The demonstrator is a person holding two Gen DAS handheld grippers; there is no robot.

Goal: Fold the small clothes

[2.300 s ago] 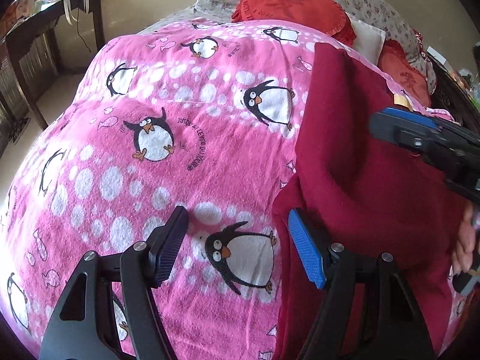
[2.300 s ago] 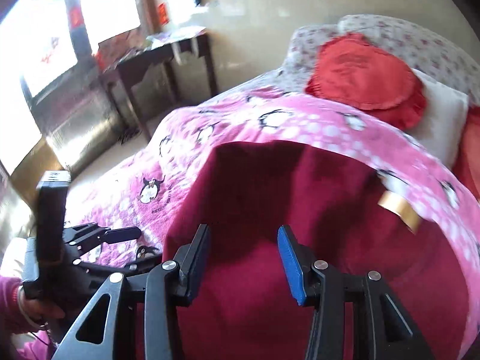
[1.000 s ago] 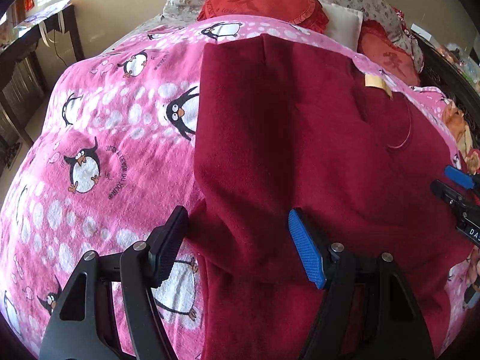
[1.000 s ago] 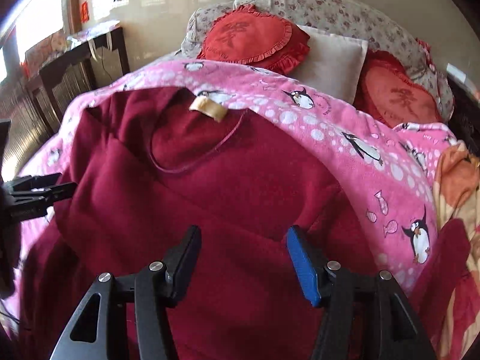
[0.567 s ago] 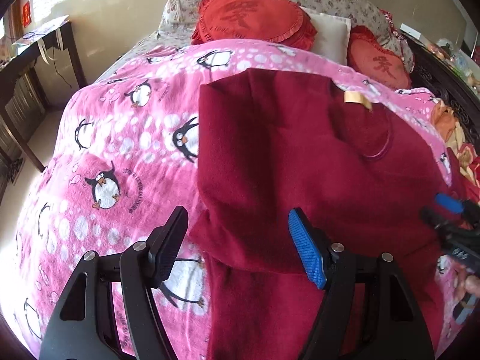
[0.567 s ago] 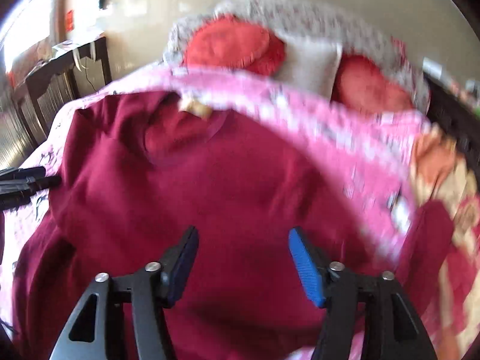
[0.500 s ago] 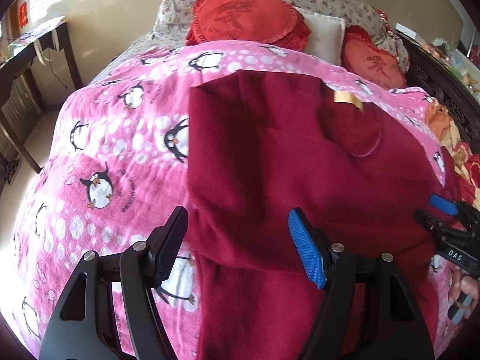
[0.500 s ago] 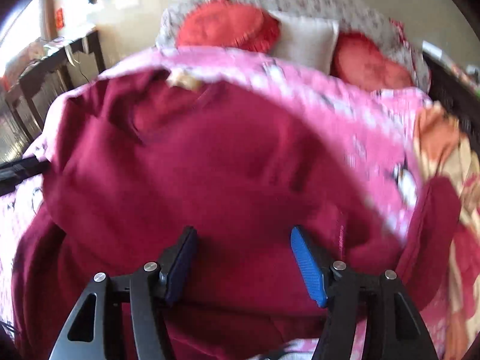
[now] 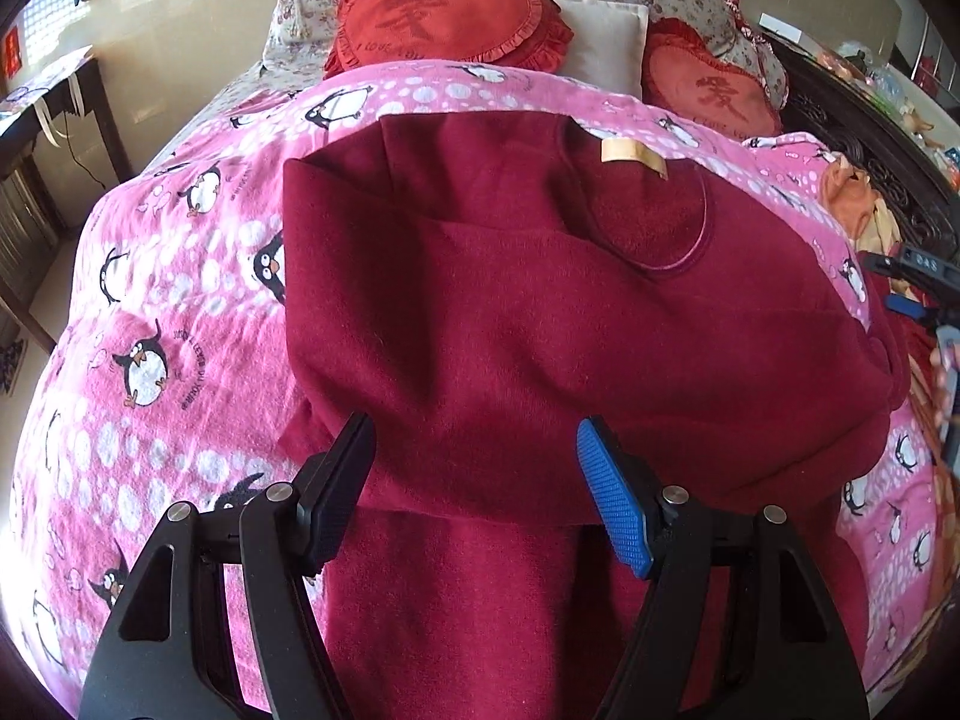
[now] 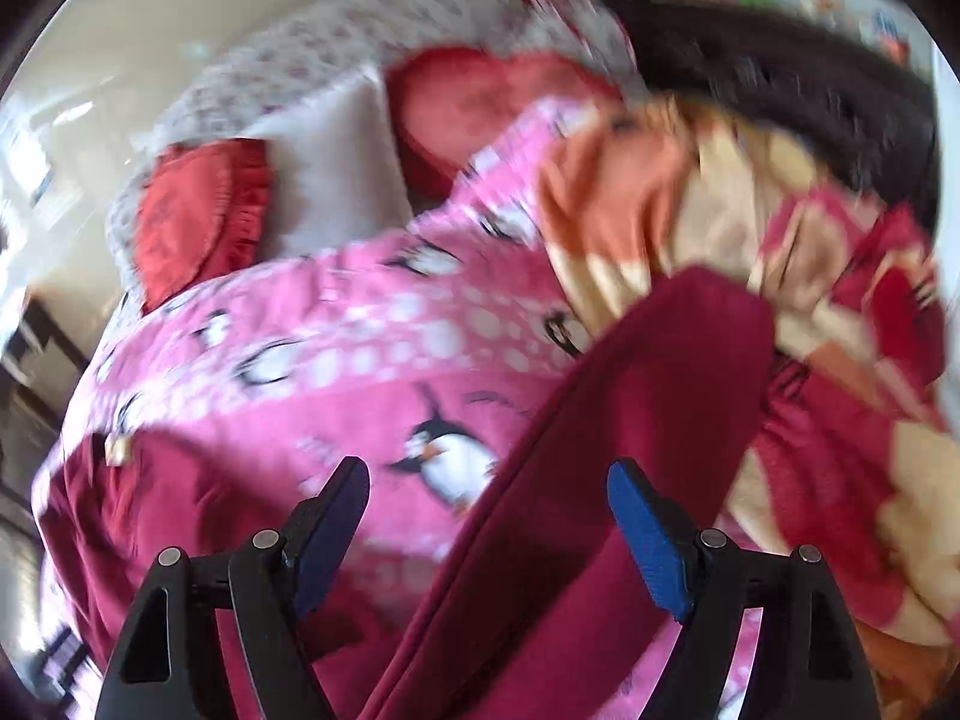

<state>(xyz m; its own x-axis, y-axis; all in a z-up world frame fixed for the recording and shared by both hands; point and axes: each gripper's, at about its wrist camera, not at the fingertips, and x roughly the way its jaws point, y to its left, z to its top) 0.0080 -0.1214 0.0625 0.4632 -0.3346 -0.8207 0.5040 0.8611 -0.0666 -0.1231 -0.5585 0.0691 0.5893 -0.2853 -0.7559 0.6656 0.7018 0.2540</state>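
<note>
A dark red sweater [image 9: 540,312] lies spread on the pink penguin blanket [image 9: 180,276], its tan neck label [image 9: 633,155] at the far end and one side folded over the body. My left gripper [image 9: 474,480] hovers open over the near fold edge, nothing between its fingers. The right gripper [image 9: 918,294] shows at the right edge of the left wrist view. In the blurred, tilted right wrist view my right gripper [image 10: 486,516] stands over the sweater's outstretched sleeve [image 10: 654,372]. Its jaws are opening and its pads do not press the cloth.
Red heart-shaped cushions [image 9: 444,18] and a white pillow [image 9: 606,36] lie at the head of the bed. A crumpled orange and red quilt [image 10: 780,252] lies beside the sleeve, against a dark carved bed frame [image 9: 870,168]. A dark wooden table [image 9: 54,102] stands left of the bed.
My right gripper swung off the sweater's body to the right, over the sleeve, rolled and spread its jaws wider. The left gripper drew back and up a little, still open.
</note>
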